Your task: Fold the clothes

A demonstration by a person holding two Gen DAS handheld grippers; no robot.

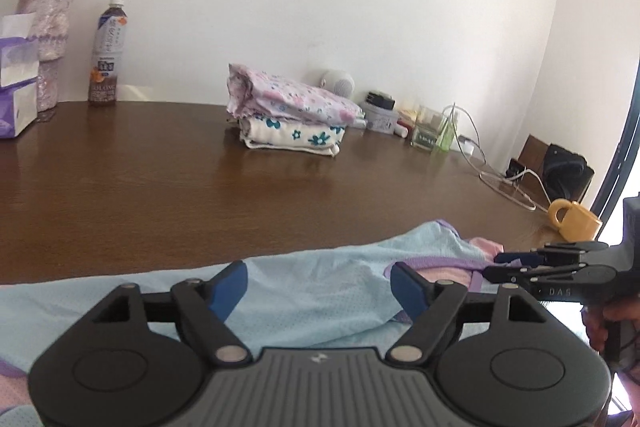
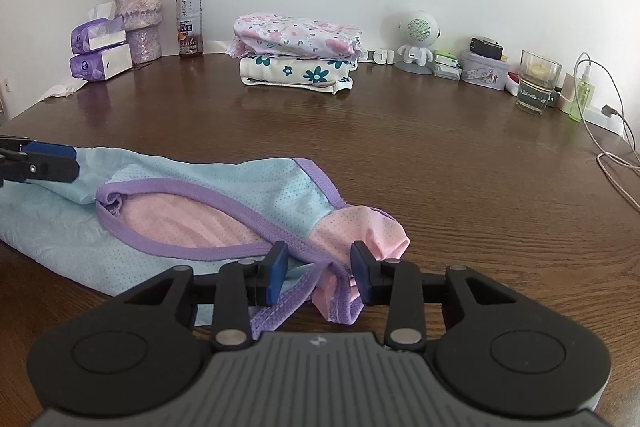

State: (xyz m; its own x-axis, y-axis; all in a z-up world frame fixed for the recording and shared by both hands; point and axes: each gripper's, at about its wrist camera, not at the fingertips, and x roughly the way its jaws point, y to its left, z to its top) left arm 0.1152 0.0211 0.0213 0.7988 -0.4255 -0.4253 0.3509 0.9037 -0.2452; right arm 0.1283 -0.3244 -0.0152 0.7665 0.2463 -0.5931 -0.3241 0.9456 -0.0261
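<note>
1. Garment (image 2: 168, 187) in front of me: light blue mesh top, purple binding round the neck opening, pink lining and a pink sleeve end (image 2: 376, 231). It lies rumpled at the near edge of the brown surface (image 2: 440, 155).
2. Long axis runs left to right along that near edge; pink sleeve end points to my right, blue body trails off left.
3. Right gripper (image 2: 318, 267): jaws partly apart, straddling the bunched purple trim and pink sleeve; the cloth sits between the blue pads, and I cannot tell whether it is pinched.
4. Left gripper (image 1: 318, 285): jaws wide apart, hovering over the blue fabric, gripping nothing.
5. Folded floral stack (image 2: 298, 53) sits at the far edge by the wall, well apart from the garment.
</note>
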